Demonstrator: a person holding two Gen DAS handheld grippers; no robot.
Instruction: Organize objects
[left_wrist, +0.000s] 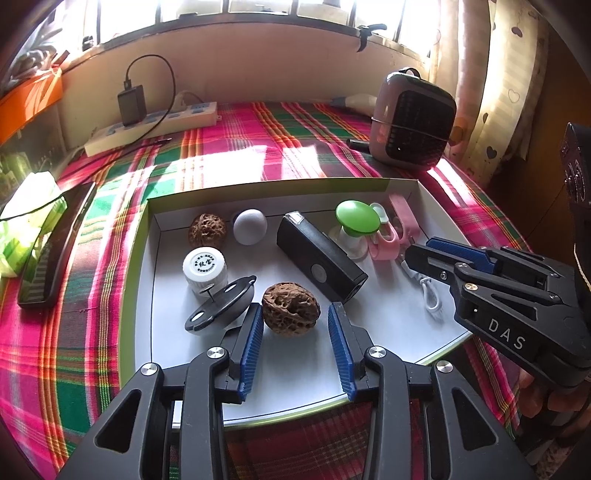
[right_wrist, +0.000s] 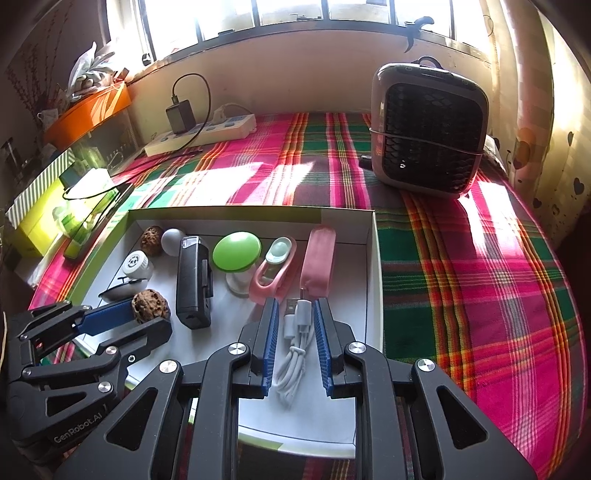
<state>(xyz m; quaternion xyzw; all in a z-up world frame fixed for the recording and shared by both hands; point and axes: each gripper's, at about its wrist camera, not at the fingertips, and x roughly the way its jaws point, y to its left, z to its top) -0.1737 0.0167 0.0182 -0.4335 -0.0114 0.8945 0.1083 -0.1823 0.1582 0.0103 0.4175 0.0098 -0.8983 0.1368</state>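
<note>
A shallow white box (left_wrist: 428, 192) with a green rim lies on the plaid-covered surface (right_wrist: 480, 258) and holds the things being sorted. Near its front edge a wrinkled brown walnut (left_wrist: 291, 308) sits on the box floor between the blue pads of the left gripper (left_wrist: 295, 325); the jaws stand apart, with a clear gap on the walnut's right side, the left pad just beside it. To its left lie a black oval piece (left_wrist: 221, 304) and a white capped bottle (left_wrist: 204, 266); behind them sit a second walnut (left_wrist: 207, 229) and a grey ball (left_wrist: 250, 226). A black rectangular device (left_wrist: 321, 258) lies diagonally in the middle, with a green-capped item (left_wrist: 357, 216) and two pink pieces (right_wrist: 317, 262) further right. At the right side a coiled white cable (right_wrist: 295, 350) lies between the pads of the right gripper (right_wrist: 295, 325), whose jaws are slightly apart and do not press it. Beyond the box stand a small fan heater (right_wrist: 428, 136) and a power strip (left_wrist: 155, 125).
</note>
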